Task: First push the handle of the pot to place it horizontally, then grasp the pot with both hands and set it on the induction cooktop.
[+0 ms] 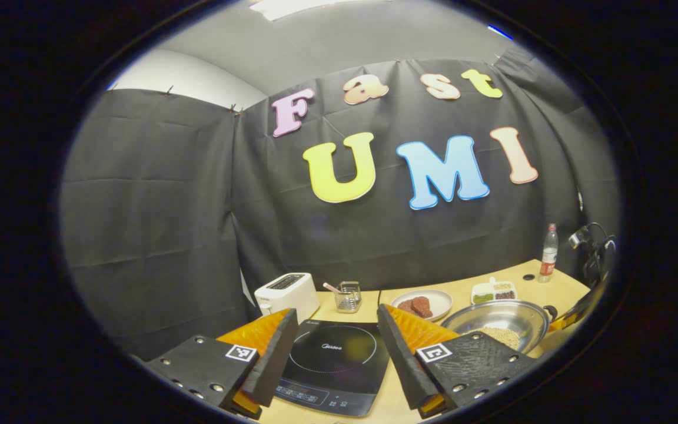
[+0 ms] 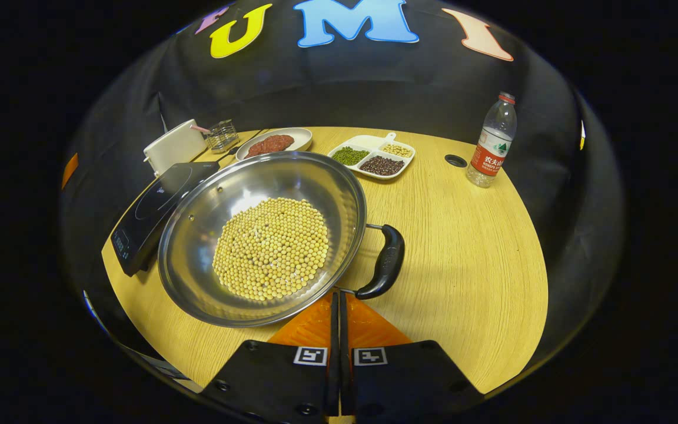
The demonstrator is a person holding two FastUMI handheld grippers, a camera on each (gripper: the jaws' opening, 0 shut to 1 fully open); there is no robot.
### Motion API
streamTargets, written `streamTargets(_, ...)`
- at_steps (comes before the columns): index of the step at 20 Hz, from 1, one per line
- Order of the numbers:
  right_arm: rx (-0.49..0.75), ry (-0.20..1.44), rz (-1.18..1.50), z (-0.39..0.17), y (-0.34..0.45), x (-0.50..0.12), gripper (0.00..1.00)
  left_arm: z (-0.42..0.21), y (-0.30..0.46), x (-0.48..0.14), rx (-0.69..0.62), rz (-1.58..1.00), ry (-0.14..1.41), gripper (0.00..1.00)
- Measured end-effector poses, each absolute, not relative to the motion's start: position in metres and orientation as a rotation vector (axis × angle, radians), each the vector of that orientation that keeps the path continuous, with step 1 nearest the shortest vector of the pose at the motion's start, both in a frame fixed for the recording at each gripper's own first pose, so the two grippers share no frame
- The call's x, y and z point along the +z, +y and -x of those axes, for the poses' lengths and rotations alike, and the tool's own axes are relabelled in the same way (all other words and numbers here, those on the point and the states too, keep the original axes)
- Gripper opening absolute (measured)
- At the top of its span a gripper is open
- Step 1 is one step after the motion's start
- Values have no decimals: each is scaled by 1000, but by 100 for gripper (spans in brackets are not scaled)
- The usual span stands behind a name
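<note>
A steel pot [image 2: 198, 235] holding yellow beans [image 2: 271, 247] sits on the wooden table [image 2: 462, 253], right of the black induction cooktop [image 2: 156, 203]. Its black handle [image 2: 385, 262] sticks out on the side facing my right gripper. My right gripper [image 2: 339, 294] is shut with nothing in it, its tips just below the pot's rim by the handle's near end; I cannot tell whether they touch. My left gripper [image 1: 337, 312] hovers open above the cooktop [image 1: 333, 356], with the pot [image 1: 495, 321] to its right.
Along the back of the table stand a white toaster [image 2: 174, 147], a wire basket [image 2: 221, 135], a plate of meat [image 2: 274, 141] and a divided dish of beans [image 2: 374, 156]. A water bottle [image 2: 492, 141] stands at the far right near a cable hole [image 2: 455, 160].
</note>
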State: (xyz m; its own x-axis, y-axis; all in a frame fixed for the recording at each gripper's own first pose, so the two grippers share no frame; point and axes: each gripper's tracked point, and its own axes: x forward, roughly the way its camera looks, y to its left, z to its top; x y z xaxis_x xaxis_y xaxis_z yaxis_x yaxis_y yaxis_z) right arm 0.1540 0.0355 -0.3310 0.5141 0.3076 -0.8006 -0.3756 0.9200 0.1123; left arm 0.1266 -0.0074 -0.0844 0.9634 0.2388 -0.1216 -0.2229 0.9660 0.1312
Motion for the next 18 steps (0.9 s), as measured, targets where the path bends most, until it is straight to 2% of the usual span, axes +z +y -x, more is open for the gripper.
streamTargets(4,386,915,51,-170,32,-330,2,-129,-23,-94,241,-107,155,83)
streamTargets(6,366,891,43,-173,31,-326,2,-130,-29,-99,234,-93,166,81)
streamTargets(9,327,782,26,-180,27,-294,0,-137,-33,-109,215,-68,179,81)
streamTargets(10,329,756,14,-181,31,-288,3,-143,-33,-113,207,-62,186,81)
streamTargets(12,315,692,11,-183,31,-270,29,-152,-35,-120,179,-43,196,81)
streamTargets(13,308,663,7,-182,33,-259,49,-159,-37,-122,160,-37,199,81)
streamTargets(15,268,608,17,-186,31,-245,98,-173,-44,-128,106,-29,208,81)
streamTargets(18,218,584,1,-190,34,-240,96,-198,-59,-144,10,-2,235,81)
